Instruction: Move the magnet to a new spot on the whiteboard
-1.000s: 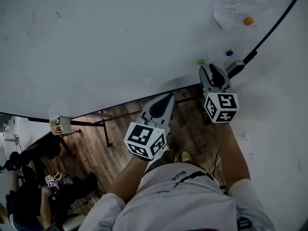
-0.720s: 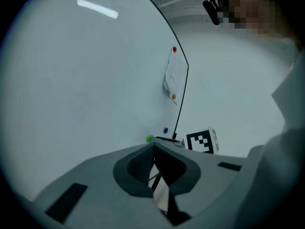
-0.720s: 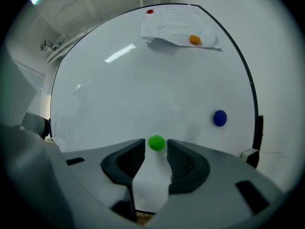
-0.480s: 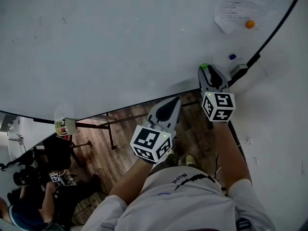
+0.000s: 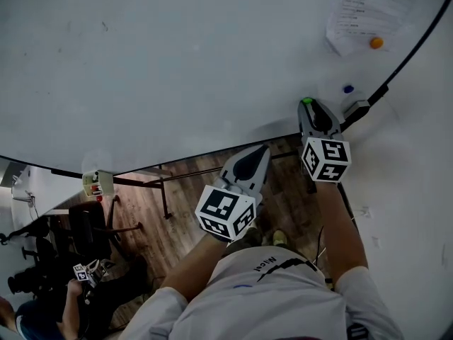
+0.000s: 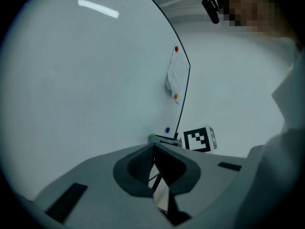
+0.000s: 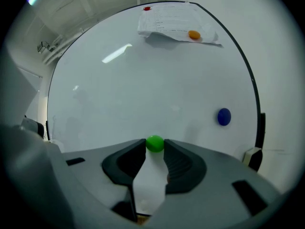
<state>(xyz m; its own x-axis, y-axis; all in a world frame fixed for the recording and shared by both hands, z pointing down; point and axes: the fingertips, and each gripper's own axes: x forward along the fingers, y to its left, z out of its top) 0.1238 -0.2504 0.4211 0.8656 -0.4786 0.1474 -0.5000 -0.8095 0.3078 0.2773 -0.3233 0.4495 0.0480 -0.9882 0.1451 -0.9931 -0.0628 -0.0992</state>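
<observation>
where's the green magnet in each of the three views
Head view: the green magnet is right of centre on the whiteboard, at the tip of the right gripper.
Left gripper view: a small green dot near centre, just above the left gripper.
Right gripper view: lower centre, between the jaw tips.
Shared landmark: the blue magnet, up and to its right in all three.

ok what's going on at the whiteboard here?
A person is working at the whiteboard with a hand-held gripper in each hand. The right hand-held gripper has its jaws closed on the green magnet, near the board's edge. The left hand-held gripper is shut, empty and held off the board. The blue magnet and the orange magnet on the paper sheet are untouched.
</observation>
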